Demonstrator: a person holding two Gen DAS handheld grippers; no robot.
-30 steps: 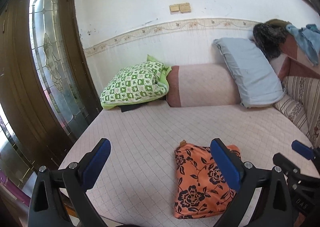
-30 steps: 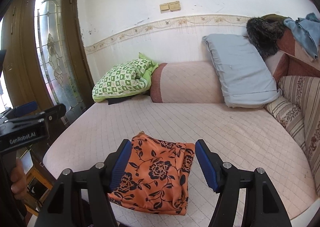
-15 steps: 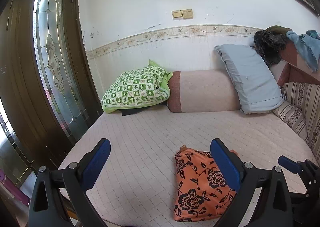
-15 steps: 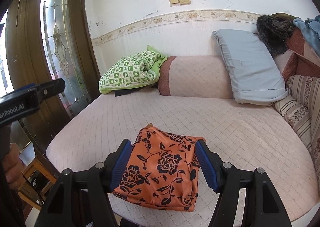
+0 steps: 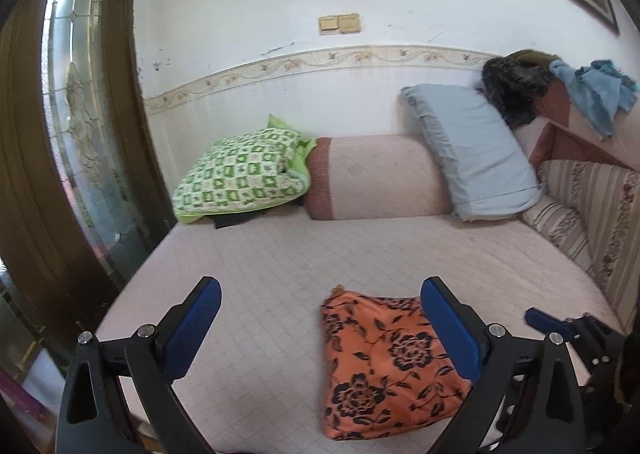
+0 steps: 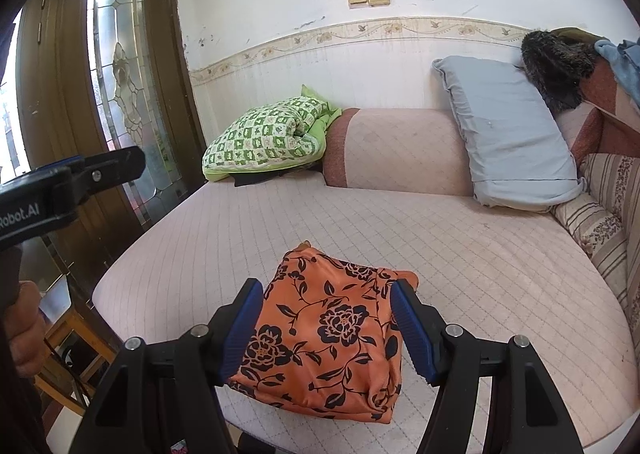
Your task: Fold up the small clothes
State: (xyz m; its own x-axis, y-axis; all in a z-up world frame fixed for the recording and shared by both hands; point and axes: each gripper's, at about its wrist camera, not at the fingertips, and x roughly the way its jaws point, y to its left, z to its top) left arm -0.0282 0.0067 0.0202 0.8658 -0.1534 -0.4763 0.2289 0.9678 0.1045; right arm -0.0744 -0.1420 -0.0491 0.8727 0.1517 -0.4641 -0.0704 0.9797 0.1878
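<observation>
Now that our view has tipped down, the folded orange cloth (image 6: 324, 338), soft with black flowers, lies nearer our tools, likely finished. Both the left tool (image 5: 320, 334) and right tool (image 6: 326, 330) stand apart, empty, above the quilted pink bed (image 6: 460, 254).

Your pink quilted bed (image 6: 460, 254) carries the folded orange floral garment (image 6: 328, 338) at lower centre, green checked pillow (image 6: 268, 138) and bolster (image 6: 396, 150) at the back.
</observation>
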